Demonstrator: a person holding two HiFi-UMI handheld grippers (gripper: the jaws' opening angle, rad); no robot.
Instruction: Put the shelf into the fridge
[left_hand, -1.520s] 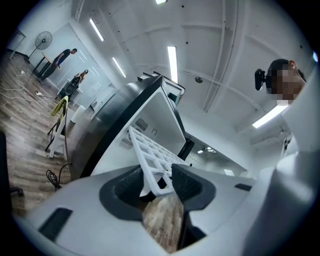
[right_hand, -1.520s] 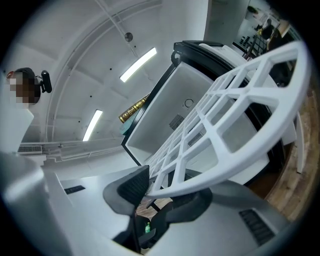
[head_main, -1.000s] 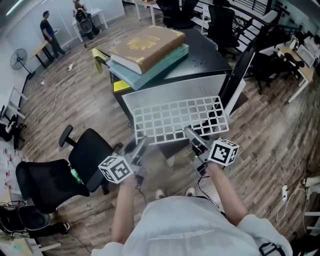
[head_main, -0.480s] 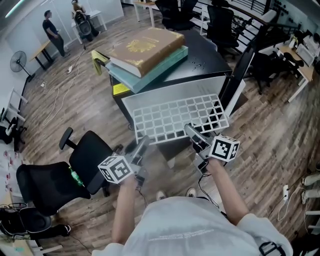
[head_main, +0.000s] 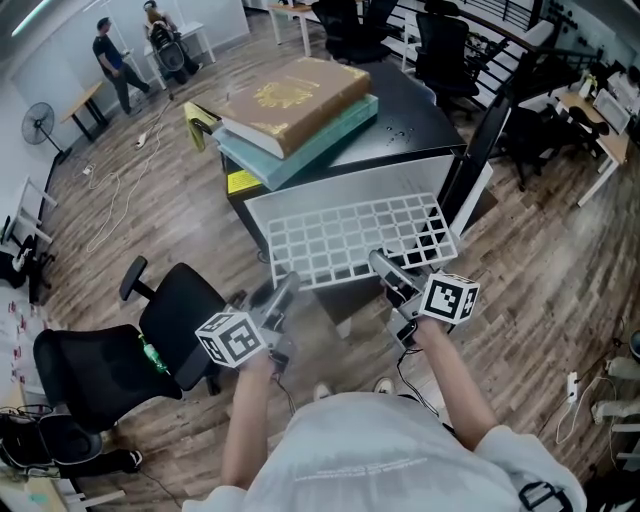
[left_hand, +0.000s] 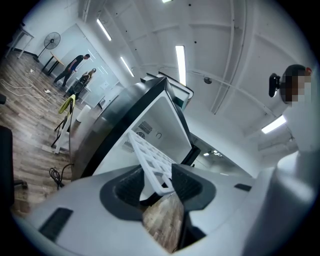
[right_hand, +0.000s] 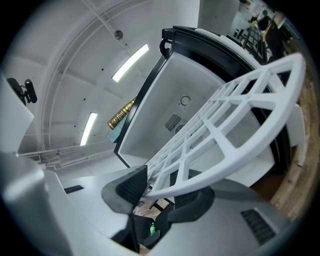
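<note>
The white grid shelf (head_main: 355, 240) lies flat, its far part inside the open black fridge (head_main: 405, 125) against the white inner wall. My left gripper (head_main: 283, 287) holds its near left corner, and the left gripper view shows the shelf (left_hand: 150, 161) pinched between the left gripper's (left_hand: 156, 182) pads. My right gripper (head_main: 381, 265) is at the near right edge. In the right gripper view the shelf (right_hand: 225, 130) rim runs between the right gripper's (right_hand: 161, 186) jaws. Those jaws are opening, with a gap at one pad.
Two large books (head_main: 290, 95) are stacked on the fridge top. The fridge door (head_main: 482, 150) stands open at the right. A black office chair (head_main: 170, 320) is close at my left. Two people (head_main: 112, 60) stand far back left by a fan (head_main: 38, 118).
The shelf and both grippers have hardly moved. The person at the far back left has walked a little to the right.
</note>
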